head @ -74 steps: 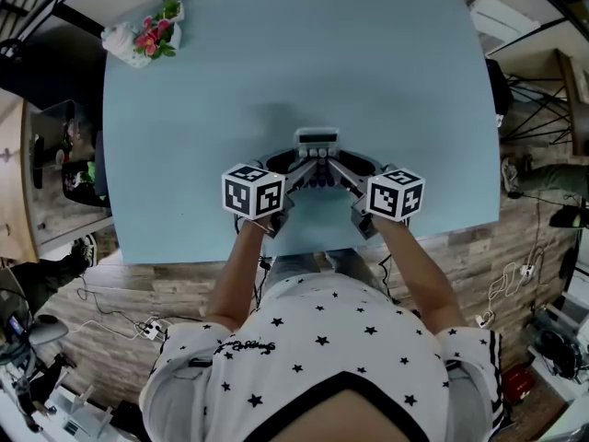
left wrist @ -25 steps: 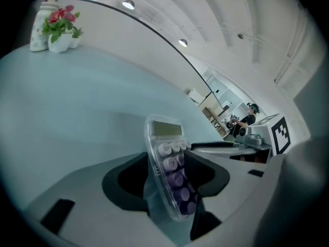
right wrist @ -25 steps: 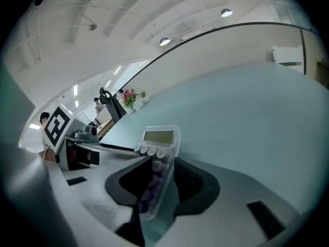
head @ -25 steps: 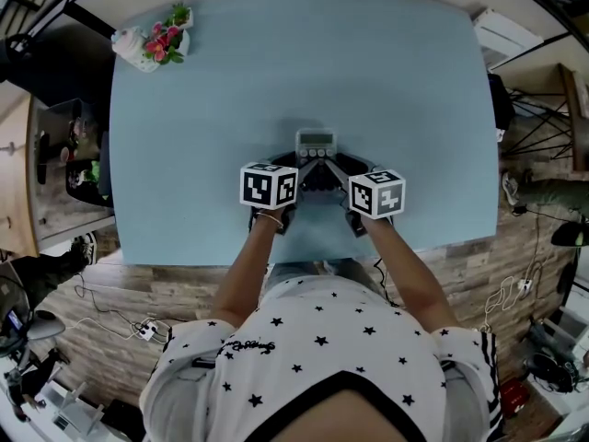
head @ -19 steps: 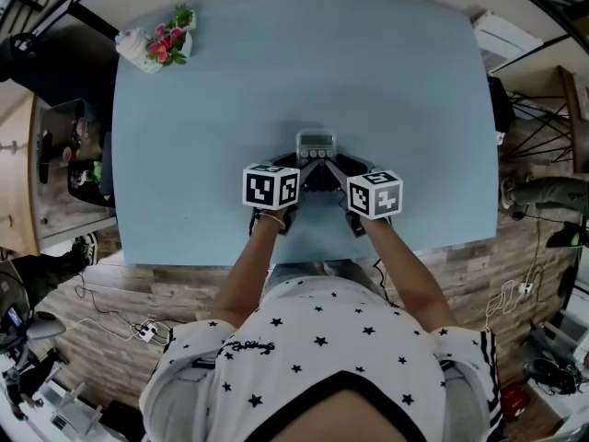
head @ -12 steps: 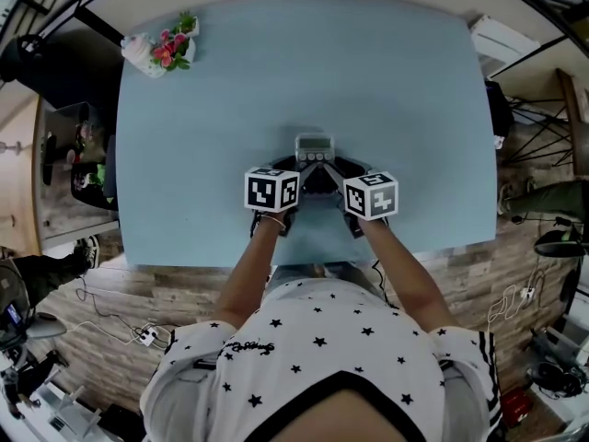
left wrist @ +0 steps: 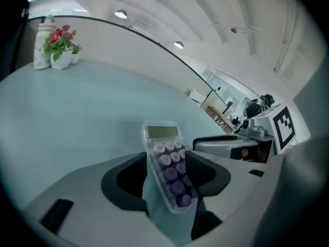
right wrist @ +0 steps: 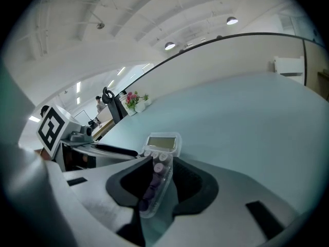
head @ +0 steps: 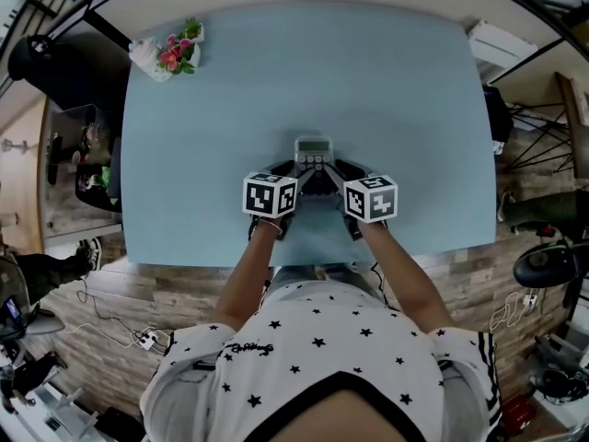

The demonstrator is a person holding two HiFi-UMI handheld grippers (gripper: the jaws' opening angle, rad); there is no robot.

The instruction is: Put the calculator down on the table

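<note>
My pale blue table (head: 396, 90) carries a pot of pink flowers (head: 175, 49) at its far left corner, with wood-plank floor (head: 120, 293) around it. The calculator (head: 314, 155) lies on the table near my edge, display away from me. Its key end sits between the parted jaws of my left gripper (left wrist: 169, 163), just opening wider, and my right gripper (right wrist: 162, 171), just narrowing. Neither pinches it.

Calculator half covered; grip unclear
In the head view the calculator's (head: 314, 147) 6 o'clock half hides under the left gripper (head: 293, 168) and right gripper (head: 339, 168). It sits between the left's just-opening jaws and the right's just-closing ones; whether either presses it, or its underside meets the table (head: 405, 90), cannot be told. Display figures too small.
</note>
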